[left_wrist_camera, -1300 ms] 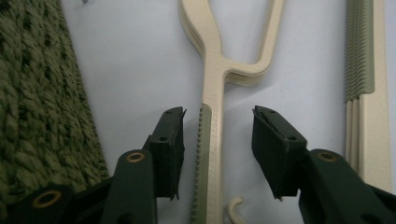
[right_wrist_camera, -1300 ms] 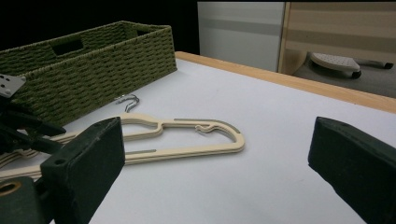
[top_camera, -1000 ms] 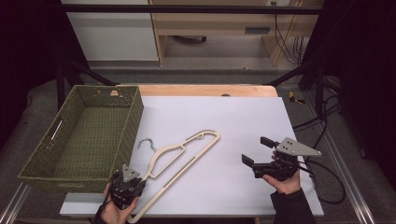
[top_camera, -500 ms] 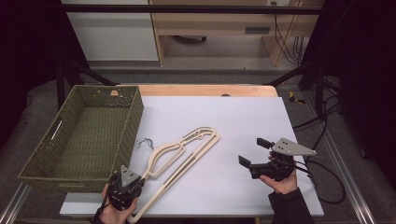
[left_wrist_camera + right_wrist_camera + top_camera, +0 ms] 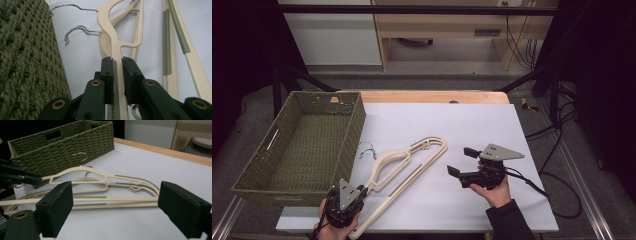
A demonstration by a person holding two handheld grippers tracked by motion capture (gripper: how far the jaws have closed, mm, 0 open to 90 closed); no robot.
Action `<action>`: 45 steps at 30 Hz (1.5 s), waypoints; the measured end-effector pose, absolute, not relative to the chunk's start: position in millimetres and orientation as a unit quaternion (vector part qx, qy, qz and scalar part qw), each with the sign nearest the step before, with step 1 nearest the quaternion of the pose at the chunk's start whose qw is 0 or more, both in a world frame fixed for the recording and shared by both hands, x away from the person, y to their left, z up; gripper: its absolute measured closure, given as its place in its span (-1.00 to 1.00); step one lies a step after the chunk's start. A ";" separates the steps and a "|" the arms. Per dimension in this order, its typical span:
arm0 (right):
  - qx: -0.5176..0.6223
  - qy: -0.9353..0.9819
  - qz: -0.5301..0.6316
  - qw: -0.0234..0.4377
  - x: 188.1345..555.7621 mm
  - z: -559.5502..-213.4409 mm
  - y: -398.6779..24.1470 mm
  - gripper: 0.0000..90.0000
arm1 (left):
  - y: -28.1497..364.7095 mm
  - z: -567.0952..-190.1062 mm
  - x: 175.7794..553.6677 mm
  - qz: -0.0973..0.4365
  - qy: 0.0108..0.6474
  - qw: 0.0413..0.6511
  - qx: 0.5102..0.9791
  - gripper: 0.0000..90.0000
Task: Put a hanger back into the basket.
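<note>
Shifted toward hangers [image 5: 404, 162] — right tool [image 5: 462, 161] wide, just narrowing, nothing between. Left tool [image 5: 360, 192] clamps a hanger beside basket [image 5: 302, 150]; hooks point basketward, long axis diagonal.

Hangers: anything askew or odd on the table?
Two cream hangers overlap, and the left gripper is clamped on the upper one's arm, lifting that end so it sits tilted above the other. No damage visible. The basket looks undisturbed.

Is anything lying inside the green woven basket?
No, the high view looks straight into the basket and its woven floor is bare; the hangers lie beside it on the table.
</note>
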State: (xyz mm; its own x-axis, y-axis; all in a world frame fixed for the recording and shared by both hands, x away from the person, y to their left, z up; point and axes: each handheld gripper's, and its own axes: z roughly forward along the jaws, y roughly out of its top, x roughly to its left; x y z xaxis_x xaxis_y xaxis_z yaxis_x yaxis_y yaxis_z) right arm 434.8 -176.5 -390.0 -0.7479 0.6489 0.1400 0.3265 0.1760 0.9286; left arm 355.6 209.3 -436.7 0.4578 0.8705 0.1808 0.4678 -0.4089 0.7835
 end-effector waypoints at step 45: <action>0.296 0.859 0.416 0.052 536.8 -435.4 57.4 0.82 | 199.7 -431.0 344.8 0.318 0.390 0.348 0.791 0.76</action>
State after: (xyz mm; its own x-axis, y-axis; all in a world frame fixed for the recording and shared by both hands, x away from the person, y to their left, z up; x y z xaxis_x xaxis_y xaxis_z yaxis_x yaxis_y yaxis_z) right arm 536.8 57.4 -435.4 -0.8199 0.5508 0.1562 0.4643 0.4800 0.7443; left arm 344.8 199.7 -431.0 0.4938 0.8385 0.2303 0.3960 -0.4526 0.7990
